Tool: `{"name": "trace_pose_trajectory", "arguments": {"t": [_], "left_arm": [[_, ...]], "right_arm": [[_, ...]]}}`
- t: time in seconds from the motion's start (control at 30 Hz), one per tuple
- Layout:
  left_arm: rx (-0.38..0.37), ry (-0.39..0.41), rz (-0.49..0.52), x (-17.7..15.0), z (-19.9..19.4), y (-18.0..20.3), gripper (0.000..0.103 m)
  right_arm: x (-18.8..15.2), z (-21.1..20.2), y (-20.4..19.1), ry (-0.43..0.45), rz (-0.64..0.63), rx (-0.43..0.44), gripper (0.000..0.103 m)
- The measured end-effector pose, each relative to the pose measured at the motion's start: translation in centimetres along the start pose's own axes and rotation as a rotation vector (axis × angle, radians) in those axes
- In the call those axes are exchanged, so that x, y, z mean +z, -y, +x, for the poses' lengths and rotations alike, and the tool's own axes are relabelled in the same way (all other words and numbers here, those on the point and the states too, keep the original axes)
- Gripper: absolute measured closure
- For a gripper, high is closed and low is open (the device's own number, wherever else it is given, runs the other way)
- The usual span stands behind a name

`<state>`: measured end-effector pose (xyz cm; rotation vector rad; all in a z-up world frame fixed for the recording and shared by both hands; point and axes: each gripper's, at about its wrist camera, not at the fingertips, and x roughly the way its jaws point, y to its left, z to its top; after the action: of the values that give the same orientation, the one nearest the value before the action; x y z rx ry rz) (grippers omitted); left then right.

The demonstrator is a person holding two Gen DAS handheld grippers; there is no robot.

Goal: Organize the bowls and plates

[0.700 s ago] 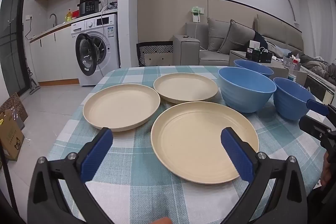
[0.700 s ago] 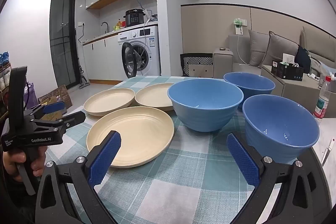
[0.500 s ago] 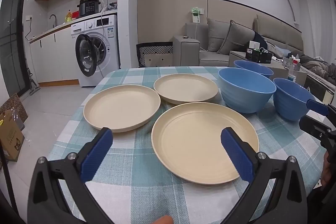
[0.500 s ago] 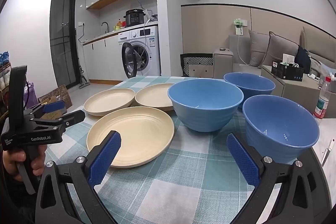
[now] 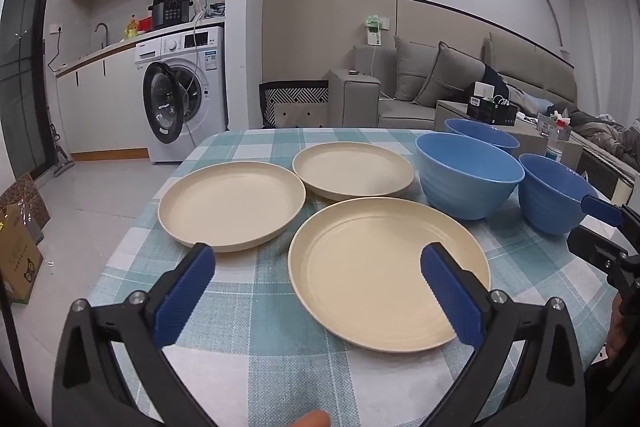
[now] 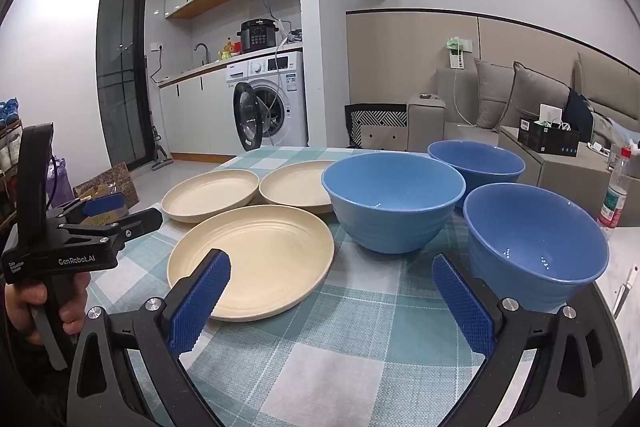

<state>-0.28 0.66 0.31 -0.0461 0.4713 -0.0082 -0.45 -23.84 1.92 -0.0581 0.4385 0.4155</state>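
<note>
Three cream plates and three blue bowls spread singly on checked bench [image 5: 256,311], nothing stacked yet.

Near plate [image 5: 384,267] straight ahead of left hand-held gripper [image 5: 316,291], near rim between its wide-apart fingers, not touching. Round, so no long axis to line up with.

Right hand-held gripper [image 6: 330,297] also spread wide, empty, over bare cloth; near bowl [image 6: 536,243] just ahead-right, closest to this side.

Near plate rim close to bench front edge; open cloth before it for sliding under.
</note>
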Motion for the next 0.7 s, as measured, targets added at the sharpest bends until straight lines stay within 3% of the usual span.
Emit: {"name": "trace_pose_trajectory", "arguments": {"t": [0.7], "left_arm": [[0.003,0.001,0.011,0.14,0.25,0.23,0.000]], "right_arm": [[-0.25,0.43,0.71,-0.022,0.007,-0.001,0.000]]}}
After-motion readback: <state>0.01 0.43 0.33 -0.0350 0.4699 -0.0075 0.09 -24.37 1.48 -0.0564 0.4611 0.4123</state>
